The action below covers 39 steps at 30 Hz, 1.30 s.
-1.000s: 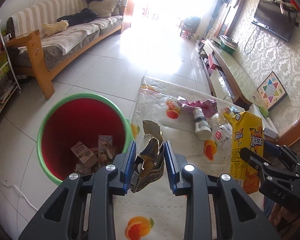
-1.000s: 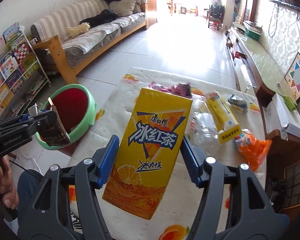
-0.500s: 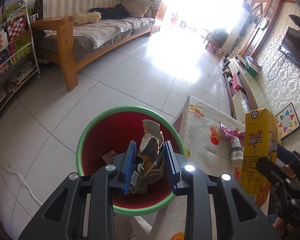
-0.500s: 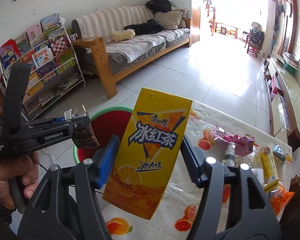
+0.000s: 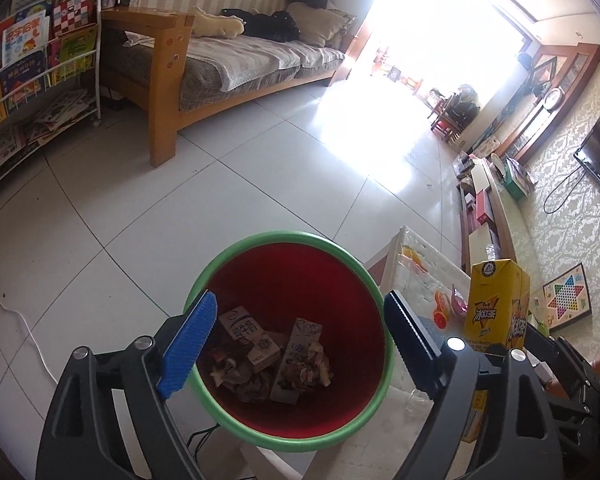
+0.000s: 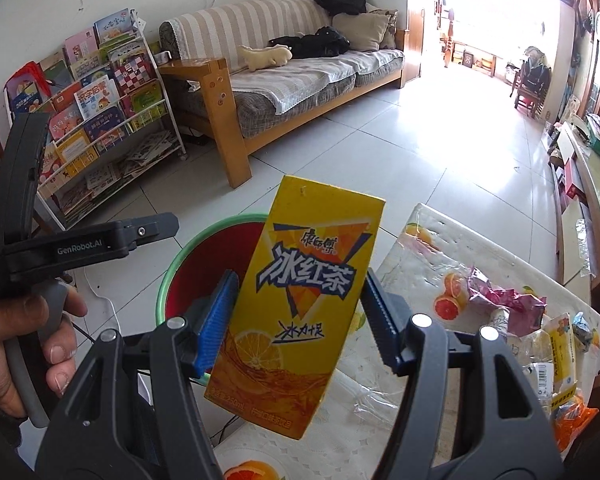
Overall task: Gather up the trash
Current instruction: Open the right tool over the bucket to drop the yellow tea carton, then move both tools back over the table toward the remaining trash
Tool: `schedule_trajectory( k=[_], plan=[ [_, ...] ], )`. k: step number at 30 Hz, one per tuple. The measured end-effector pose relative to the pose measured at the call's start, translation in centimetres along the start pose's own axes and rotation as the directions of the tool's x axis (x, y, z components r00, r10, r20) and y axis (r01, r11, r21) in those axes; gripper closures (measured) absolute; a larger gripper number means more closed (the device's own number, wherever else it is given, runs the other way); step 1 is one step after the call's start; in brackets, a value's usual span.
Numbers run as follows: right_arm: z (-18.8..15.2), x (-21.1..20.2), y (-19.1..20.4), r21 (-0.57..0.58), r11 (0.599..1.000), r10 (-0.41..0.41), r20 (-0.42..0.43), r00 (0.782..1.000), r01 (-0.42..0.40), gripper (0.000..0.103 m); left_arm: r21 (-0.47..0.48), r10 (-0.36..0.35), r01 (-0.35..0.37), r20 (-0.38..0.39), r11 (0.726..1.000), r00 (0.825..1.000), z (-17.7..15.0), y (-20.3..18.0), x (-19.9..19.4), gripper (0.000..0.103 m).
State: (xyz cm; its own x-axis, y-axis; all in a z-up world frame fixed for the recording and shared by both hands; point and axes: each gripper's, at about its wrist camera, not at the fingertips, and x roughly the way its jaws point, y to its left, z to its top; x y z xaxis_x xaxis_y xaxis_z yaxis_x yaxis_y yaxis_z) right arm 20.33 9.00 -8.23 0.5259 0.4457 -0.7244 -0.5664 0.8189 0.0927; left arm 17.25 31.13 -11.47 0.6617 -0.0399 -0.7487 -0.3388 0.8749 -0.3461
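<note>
Yellow tea carton poised beside the bin

The right gripper [image 6: 296,320] clamps the yellow tea carton [image 6: 300,300] across its width, long axis upright and tilted. The bin [image 6: 204,256] lies at about 10 o'clock from those fingers, partly behind the carton. The left gripper [image 5: 296,340] hangs over the bin with fingers wide and empty. Wrappers [image 6: 504,300] lie on the surface [image 6: 428,248] at 3 o'clock.

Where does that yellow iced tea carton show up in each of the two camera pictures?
Left wrist view: the yellow iced tea carton stands at the right edge, beyond the open left claw.
Right wrist view: the carton fills the centre, clamped in the right claw.
Shared landmark: the red bin with the green rim.
</note>
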Motion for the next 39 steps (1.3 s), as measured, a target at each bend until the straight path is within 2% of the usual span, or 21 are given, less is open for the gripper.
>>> schedule_trajectory(
  k=[5, 16, 18, 19, 20, 24, 30, 34, 39],
  plan=[
    [0.5, 0.7, 0.8, -0.009, 1.000, 0.019, -0.005, 1.000, -0.019, 0.042, -0.031, 0.035, -0.033, 0.043, 0.999, 0.998, 0.3, 1.6, -1.0, 0.015],
    [2.0, 2.4, 3.6, -0.057, 0.996, 0.064, -0.018, 0.998, -0.065, 0.041, -0.088, 0.072, -0.066, 0.075, 0.994, 0.995, 0.7, 4.3, -2.4, 0.014],
    [2.2, 2.6, 4.1, -0.069, 0.996, 0.063, -0.024, 0.998, -0.065, 0.036, -0.095, 0.076, -0.068, 0.077, 0.993, 0.994, 0.7, 4.7, -2.6, 0.014],
    [2.2, 2.6, 4.3, -0.071, 0.996, 0.057, -0.021, 0.998, -0.059, 0.024, -0.098, 0.078, -0.070, 0.076, 0.993, 0.994, 0.7, 4.9, -2.6, 0.014],
    [2.3, 2.5, 4.4, -0.072, 0.996, 0.056, -0.012, 0.998, -0.057, 0.019, -0.100, 0.078, -0.070, 0.074, 0.992, 0.994, 0.5, 5.0, -2.7, 0.014],
    [2.3, 1.8, 4.4, -0.077, 0.996, 0.043, 0.002, 0.999, -0.043, 0.015, -0.106, 0.079, -0.072, 0.063, 0.992, 0.995, 0.2, 5.1, -2.7, 0.014],
    [2.0, 0.1, 3.2, -0.058, 0.998, 0.017, 0.022, 1.000, -0.016, 0.008, -0.083, 0.053, -0.048, 0.052, 0.995, 0.997, 0.0, 3.4, -2.8, 0.013],
    [1.3, -2.0, 1.4, -0.031, 0.999, -0.015, 0.046, 0.999, 0.016, 0.005, -0.056, 0.024, -0.021, 0.057, 0.998, 0.998, -0.3, 1.1, -3.2, 0.008],
    [-1.0, -4.9, -1.8, 0.021, 0.997, -0.070, 0.051, 0.996, 0.069, 0.005, -0.003, -0.025, 0.025, 0.029, 1.000, 0.999, -1.5, -2.8, -3.4, 0.008]
  ],
)
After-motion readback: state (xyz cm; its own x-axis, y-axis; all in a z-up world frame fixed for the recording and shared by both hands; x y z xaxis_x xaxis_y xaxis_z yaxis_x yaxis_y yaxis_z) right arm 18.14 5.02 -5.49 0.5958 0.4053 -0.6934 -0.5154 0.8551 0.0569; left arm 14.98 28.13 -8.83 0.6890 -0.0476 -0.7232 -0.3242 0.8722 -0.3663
